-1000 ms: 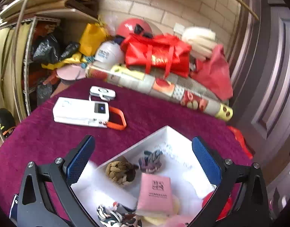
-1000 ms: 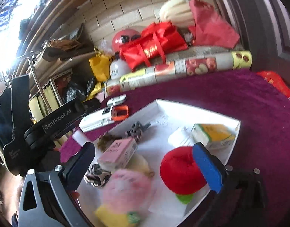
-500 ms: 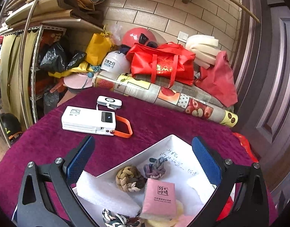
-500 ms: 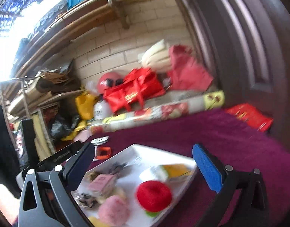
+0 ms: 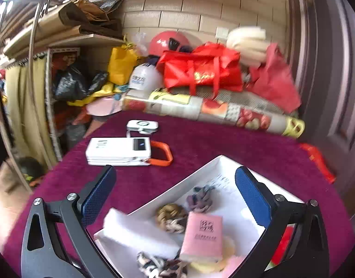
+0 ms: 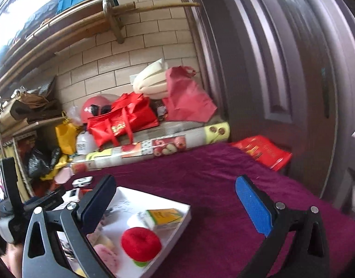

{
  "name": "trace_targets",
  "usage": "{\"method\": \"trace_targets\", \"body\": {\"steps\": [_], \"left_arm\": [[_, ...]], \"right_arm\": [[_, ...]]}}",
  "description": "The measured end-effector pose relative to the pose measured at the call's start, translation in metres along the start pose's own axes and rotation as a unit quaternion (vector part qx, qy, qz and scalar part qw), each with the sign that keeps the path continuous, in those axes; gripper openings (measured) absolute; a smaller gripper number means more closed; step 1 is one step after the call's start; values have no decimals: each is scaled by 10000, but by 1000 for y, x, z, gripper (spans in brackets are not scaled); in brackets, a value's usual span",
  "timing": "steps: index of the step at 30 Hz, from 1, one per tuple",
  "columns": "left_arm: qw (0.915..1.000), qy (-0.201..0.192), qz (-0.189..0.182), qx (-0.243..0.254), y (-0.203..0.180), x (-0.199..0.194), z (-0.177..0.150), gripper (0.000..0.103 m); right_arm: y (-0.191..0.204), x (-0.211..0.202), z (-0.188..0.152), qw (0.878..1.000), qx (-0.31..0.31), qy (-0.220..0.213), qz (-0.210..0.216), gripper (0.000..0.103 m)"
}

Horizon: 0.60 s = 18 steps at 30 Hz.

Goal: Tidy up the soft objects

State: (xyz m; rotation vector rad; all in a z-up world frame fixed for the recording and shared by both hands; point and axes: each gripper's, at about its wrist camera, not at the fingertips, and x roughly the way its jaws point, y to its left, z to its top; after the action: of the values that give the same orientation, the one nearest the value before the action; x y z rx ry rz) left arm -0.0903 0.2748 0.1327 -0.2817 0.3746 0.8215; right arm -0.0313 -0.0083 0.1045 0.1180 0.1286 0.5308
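Observation:
A white tray (image 5: 218, 162) on the purple cloth holds the soft things. In the left wrist view I see a brown rope knot (image 5: 170, 215), a grey-purple knot (image 5: 199, 199), a pink tissue pack (image 5: 203, 238), a white foam block (image 5: 135, 234) and a black-and-white knot (image 5: 159, 266). My left gripper (image 5: 174, 178) hangs open above the tray's near part, holding nothing. The right wrist view shows the tray (image 6: 184, 213) at lower left with a red plush ball (image 6: 140, 243), a yellow-green pack (image 6: 164, 217) and a pink plush (image 6: 106, 257). My right gripper (image 6: 175, 185) is open and empty over the tray's far corner.
A white power bank with an orange strap (image 5: 118, 150) and a small white device (image 5: 142, 125) lie left of the tray. A rolled printed mat (image 5: 212, 111), a red bag (image 5: 200, 69) and other clutter line the back wall. A door (image 6: 281, 81) and a red packet (image 6: 261, 150) are at the right.
The right gripper has risen and swung right, so the tray now sits lower and further left in its view. The left gripper drew back slightly. Both stayed open.

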Motion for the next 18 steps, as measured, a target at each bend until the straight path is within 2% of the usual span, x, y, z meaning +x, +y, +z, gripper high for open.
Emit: {"method": "trace_targets", "body": {"steps": [3, 7, 10, 13, 16, 18], "left_arm": [[9991, -209, 178, 327, -15, -24, 3, 103], [9963, -453, 269, 679, -35, -66, -5, 103], [9957, -343, 93, 859, -44, -96, -16, 103], [9975, -152, -126, 674, -41, -120, -25, 103], [9987, -42, 52, 512, -35, -145, -34, 103], [9970, 65, 298, 718, -39, -157, -38, 103]], "right_arm": [[-9, -16, 6, 9996, -128, -209, -170, 103], [-28, -31, 12, 9994, -15, -232, -239, 103], [-47, -42, 16, 9991, 95, -291, -309, 103], [-68, -57, 18, 9983, 343, -387, -252, 103], [-89, -74, 16, 9964, 673, -517, -53, 103], [-97, -84, 16, 9960, 719, -523, 5, 103]]}}
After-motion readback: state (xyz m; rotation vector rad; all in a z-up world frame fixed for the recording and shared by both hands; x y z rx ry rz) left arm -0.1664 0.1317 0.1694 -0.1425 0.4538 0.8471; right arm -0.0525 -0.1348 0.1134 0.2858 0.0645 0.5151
